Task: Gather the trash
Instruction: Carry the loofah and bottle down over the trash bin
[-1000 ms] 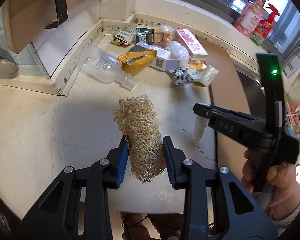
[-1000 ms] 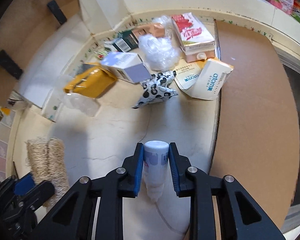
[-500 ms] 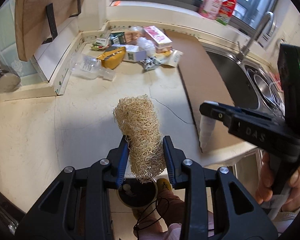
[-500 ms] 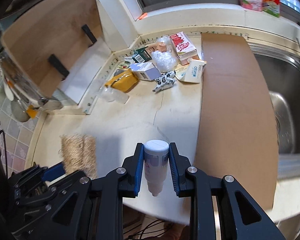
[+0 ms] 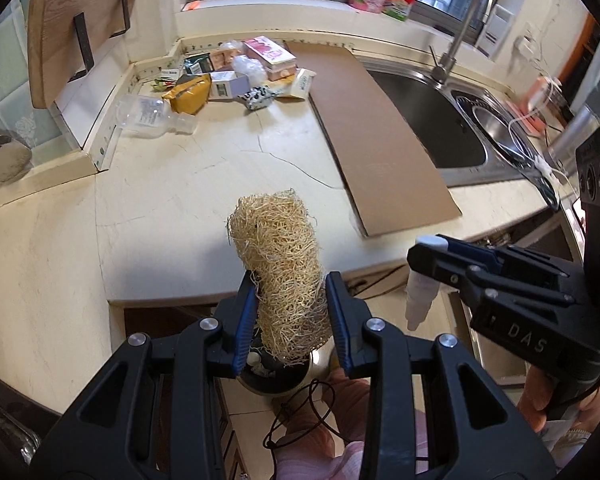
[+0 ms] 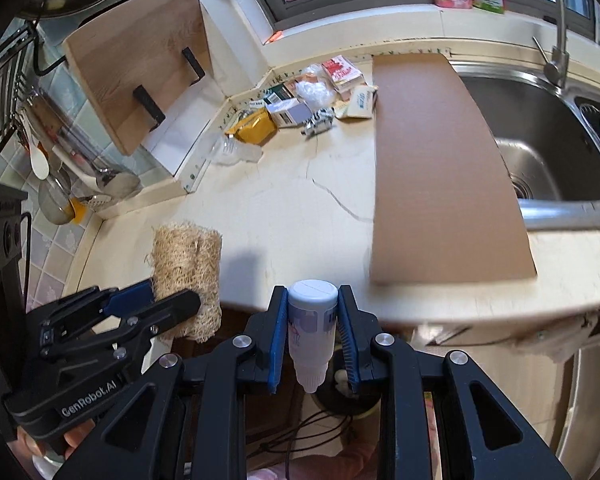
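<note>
Gripping a tan, fibrous loofah scrubber [image 5: 282, 268] at its lower half, left gripper [image 5: 291, 318] clamped on it, past the counter edge above a dark round bin [image 5: 272, 380]. Light, springy, crushable; mid-body hold suits. Right gripper [image 6: 311, 334] pinching a small white plastic bottle [image 6: 311, 328], cap forward: rigid, smooth, likely slippery.

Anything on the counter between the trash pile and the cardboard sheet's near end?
Bare counter with only a crack, seen in both views, between trash pile and cardboard.
</note>
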`<act>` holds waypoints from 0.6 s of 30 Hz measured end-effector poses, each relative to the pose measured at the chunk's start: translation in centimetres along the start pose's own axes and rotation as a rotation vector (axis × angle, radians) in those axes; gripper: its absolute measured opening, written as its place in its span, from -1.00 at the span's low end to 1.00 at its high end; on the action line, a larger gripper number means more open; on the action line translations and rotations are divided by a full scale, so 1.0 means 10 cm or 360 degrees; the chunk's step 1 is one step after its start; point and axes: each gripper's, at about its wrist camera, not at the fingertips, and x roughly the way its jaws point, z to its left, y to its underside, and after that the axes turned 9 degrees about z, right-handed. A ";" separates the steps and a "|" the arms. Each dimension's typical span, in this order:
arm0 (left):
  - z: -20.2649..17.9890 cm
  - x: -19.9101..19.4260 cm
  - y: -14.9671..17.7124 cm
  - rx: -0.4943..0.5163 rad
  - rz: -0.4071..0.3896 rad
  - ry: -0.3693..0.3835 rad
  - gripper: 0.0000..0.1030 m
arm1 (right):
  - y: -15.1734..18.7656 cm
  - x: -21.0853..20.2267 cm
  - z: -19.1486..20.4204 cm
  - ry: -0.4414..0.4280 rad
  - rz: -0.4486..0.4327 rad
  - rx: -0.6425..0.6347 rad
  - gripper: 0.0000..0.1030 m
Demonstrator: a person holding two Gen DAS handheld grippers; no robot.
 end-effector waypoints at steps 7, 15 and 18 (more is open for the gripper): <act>-0.09 -0.09 0.17 -0.0008 -0.0004 -0.0003 -0.41 | 0.29 -0.15 -0.05 -0.0006 0.0029 -0.0033 -0.54; -0.20 -0.11 0.38 -0.0104 0.0015 -0.0024 -0.41 | 0.49 -0.25 -0.18 -0.0054 0.0114 -0.0123 -0.54; -0.32 -0.05 0.49 -0.0104 0.0036 -0.0048 -0.41 | 0.59 -0.30 -0.27 -0.0057 0.0136 -0.0161 -0.54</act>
